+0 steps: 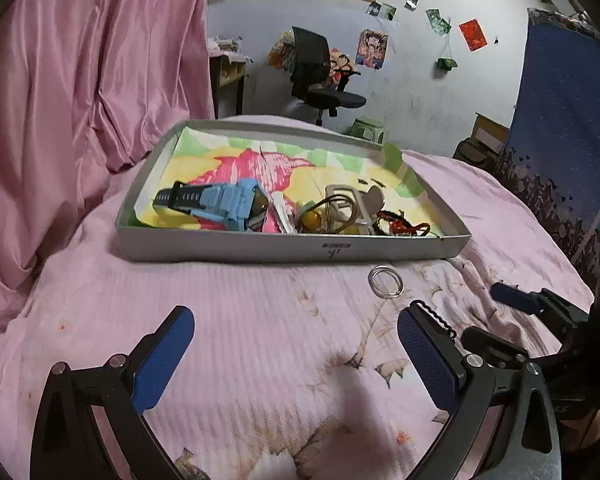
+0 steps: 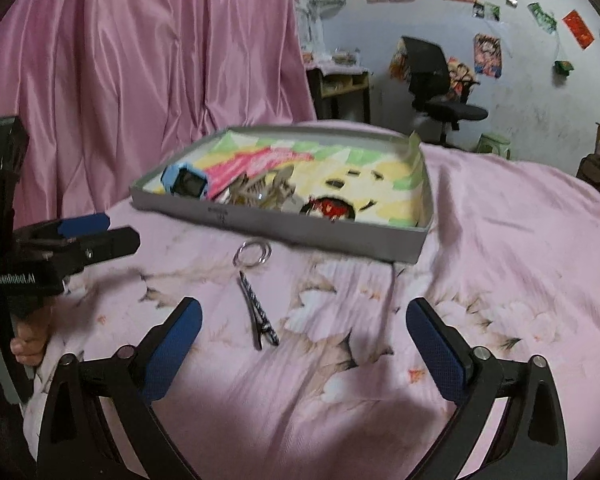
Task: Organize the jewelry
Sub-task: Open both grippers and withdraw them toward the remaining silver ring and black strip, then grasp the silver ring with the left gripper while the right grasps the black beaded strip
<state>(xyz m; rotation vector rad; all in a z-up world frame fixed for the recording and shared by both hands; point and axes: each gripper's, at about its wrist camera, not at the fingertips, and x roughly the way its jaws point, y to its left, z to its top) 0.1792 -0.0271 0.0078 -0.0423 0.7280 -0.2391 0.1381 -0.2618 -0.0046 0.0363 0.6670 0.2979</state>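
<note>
- Left hand-held gripper (image 1: 296,354): seen wide open, empty; rings (image 1: 385,281) lie ahead, to its right.
- Right hand-held gripper (image 2: 304,340): seen wide open, empty; clip (image 2: 258,310) lies between its fingers, left of centre, long axis pointing roughly away towards the tray (image 2: 300,232); judged nearer.

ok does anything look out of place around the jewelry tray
Yes: two pieces lie loose on the pink bedspread outside the grey tray. A pair of silver rings sits just before its front wall, and a dark hair clip lies nearer the open right gripper.
</note>
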